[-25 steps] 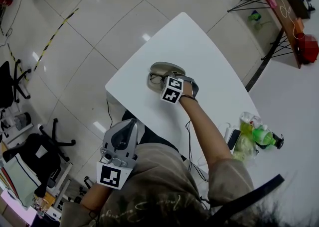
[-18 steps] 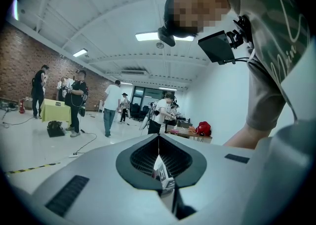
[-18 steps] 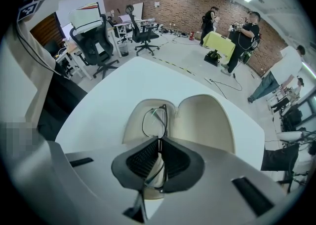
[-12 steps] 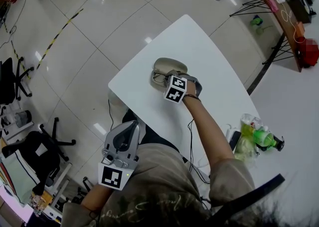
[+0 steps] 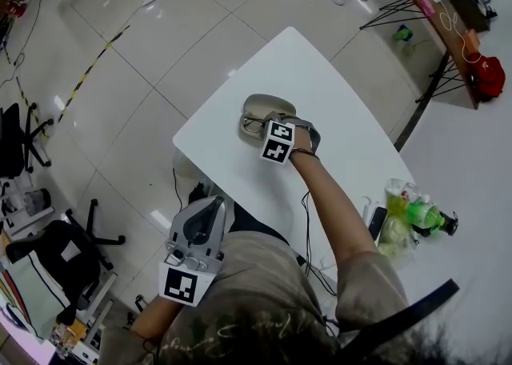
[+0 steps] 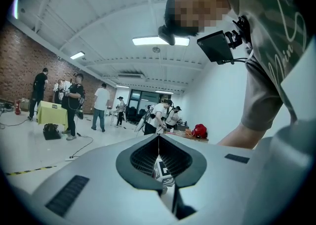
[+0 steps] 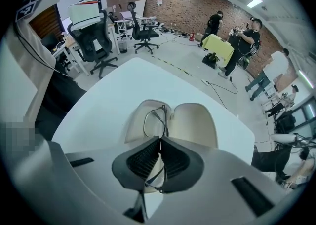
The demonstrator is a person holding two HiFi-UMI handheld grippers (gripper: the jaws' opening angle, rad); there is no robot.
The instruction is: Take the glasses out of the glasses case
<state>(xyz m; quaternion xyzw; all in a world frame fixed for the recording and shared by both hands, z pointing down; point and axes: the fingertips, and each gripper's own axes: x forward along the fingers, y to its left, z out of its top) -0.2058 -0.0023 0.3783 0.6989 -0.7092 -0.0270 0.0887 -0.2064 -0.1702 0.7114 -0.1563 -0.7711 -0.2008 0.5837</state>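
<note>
Our right gripper (image 7: pixel 159 140) has its fingers closed on the glasses (image 7: pixel 154 118) at the open case (image 7: pixel 195 123) on the white table (image 5: pixel 320 91). Our left gripper (image 6: pixel 159 137), fingers together and empty, hangs off the table.

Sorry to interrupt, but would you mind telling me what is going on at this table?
A person holds a gripper in each hand. The right gripper has its jaws shut on the thin frame of the glasses, which are over one half of the open glasses case on the white table, not yet clear of it. The left gripper is off the table, jaws together on nothing.
</note>
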